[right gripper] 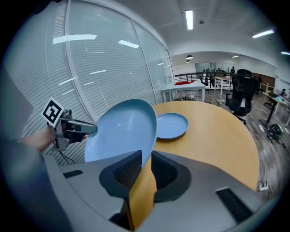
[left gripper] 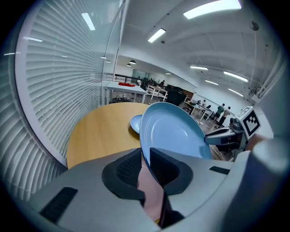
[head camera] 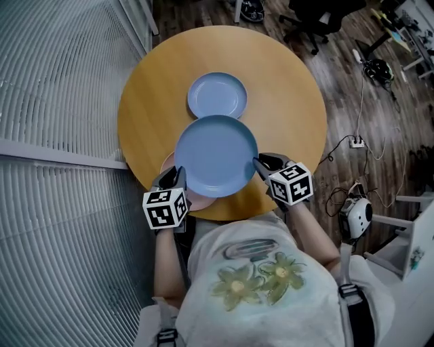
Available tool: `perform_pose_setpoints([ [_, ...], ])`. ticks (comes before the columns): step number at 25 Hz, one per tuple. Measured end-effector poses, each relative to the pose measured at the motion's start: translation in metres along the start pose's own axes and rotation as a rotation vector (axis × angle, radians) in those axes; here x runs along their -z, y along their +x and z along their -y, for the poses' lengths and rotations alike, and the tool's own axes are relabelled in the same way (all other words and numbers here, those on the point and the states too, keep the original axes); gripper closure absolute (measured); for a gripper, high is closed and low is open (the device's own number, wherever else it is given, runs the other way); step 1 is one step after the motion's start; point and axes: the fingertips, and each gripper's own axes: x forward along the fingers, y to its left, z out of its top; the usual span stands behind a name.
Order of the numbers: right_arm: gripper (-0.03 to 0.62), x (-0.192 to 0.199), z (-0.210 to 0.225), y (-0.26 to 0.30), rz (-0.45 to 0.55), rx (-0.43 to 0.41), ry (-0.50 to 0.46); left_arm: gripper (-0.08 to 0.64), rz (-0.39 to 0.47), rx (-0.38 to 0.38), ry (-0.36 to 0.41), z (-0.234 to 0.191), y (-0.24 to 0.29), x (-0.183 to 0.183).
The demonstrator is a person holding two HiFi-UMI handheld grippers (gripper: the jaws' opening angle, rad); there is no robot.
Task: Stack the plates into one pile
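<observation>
A person (head camera: 261, 284) stands at the near edge of a round wooden counter (head camera: 288, 101) and holds a hand-held gripper in each hand.

The left hand-held gripper (head camera: 178, 176) is at the near left. Its jaws are closed tight on the left rim of the big plate (head camera: 217, 156). In the left gripper view the thin blue rim sits right between the two black pads (left gripper: 129, 168), with only a small gap left for it.

The right hand-held gripper (head camera: 260, 162) is at the near right. Its jaws pinch the right rim of the same big plate in the same way, with the rim squeezed between the pads.

So the big plate is held by both sides. It is blue and it is tilted. It sits over the near part of the counter.

Under it lies a pink plate (head camera: 199, 198) on the counter's near edge. Only a thin bit of pink peeks out by the left hand-held gripper. I cannot tell if the two plates touch.

Farther away is a small plate (head camera: 217, 95), also blue. It lies flat near the middle of the counter, just past the big plate's far rim.

White blinds (head camera: 61, 101) are on the left. A dark wood floor (head camera: 352, 88) with cables is on the right, and a black chair (head camera: 319, 17) stands far off.
</observation>
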Motion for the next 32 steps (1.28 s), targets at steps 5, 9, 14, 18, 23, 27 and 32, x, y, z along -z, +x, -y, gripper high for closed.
perform_pose_setpoints([
  [5, 0.505, -0.003, -0.025, 0.019, -0.020, -0.043, -0.040, 0.494, -0.002, -0.055, -0.039, -0.026, -0.016, 0.014],
  [9, 0.505, -0.006, -0.047, 0.035, -0.031, -0.075, -0.062, 0.494, -0.010, -0.093, -0.073, -0.050, -0.028, 0.024],
  [14, 0.505, -0.006, -0.073, 0.051, -0.051, -0.102, -0.082, 0.494, -0.045, -0.137, -0.099, -0.076, -0.039, 0.040],
  [18, 0.505, -0.003, -0.093, 0.063, -0.053, -0.108, -0.079, 0.494, -0.058, -0.133, -0.110, -0.096, -0.048, 0.050],
  [23, 0.505, -0.001, -0.109, 0.067, -0.050, -0.102, -0.064, 0.494, -0.096, -0.121, -0.103, -0.112, -0.053, 0.056],
  [27, 0.505, 0.006, -0.125, 0.069, -0.065, -0.073, -0.036, 0.494, -0.133, -0.103, -0.071, -0.125, -0.057, 0.060],
  [32, 0.505, 0.032, -0.129, 0.078, -0.089, -0.034, -0.012, 0.494, -0.170, -0.062, -0.052, -0.131, -0.045, 0.084],
])
